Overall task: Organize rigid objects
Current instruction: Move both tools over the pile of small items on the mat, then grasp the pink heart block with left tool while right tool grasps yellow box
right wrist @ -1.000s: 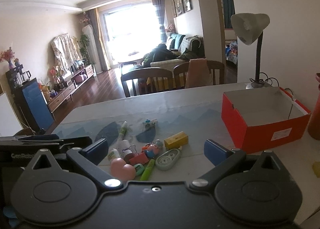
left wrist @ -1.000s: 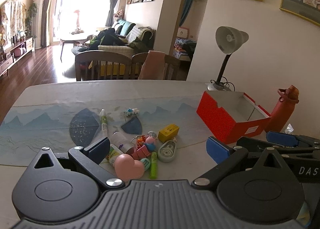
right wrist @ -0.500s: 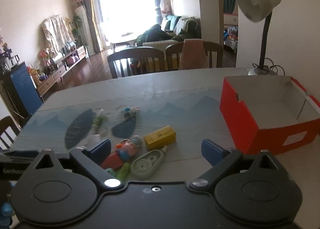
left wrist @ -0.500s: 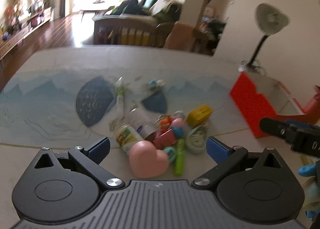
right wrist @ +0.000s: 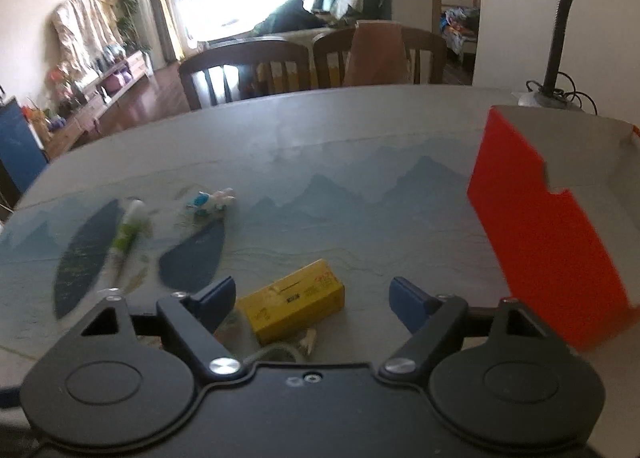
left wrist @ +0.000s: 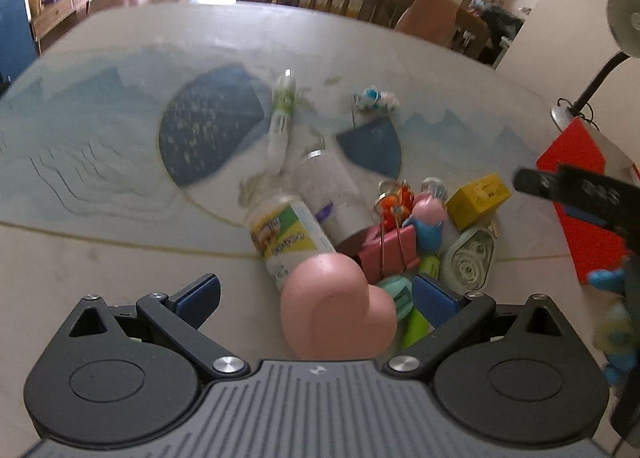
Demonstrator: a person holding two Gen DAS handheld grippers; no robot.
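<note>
Two spread fingers [left wrist: 200, 292] flank pink heart [left wrist: 336, 306] (untouched)

- yellow box [right wrist: 294, 305]: black and red print, too blurred to read
- green-label bottle [left wrist: 289, 239]: label lettering smeared, illegible
- right gripper [left wrist: 576, 194] side: pale lettering, motion-blurred, unreadable

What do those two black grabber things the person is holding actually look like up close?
Both look alike. The left gripper and right gripper each have a matte black body with two round discs, angled black link arms joined by silver screws, and two fingers tipped with blue pads. The left one has a ribbed grey centre panel; the right one's is plain black. No cables or sleeves show.
</note>
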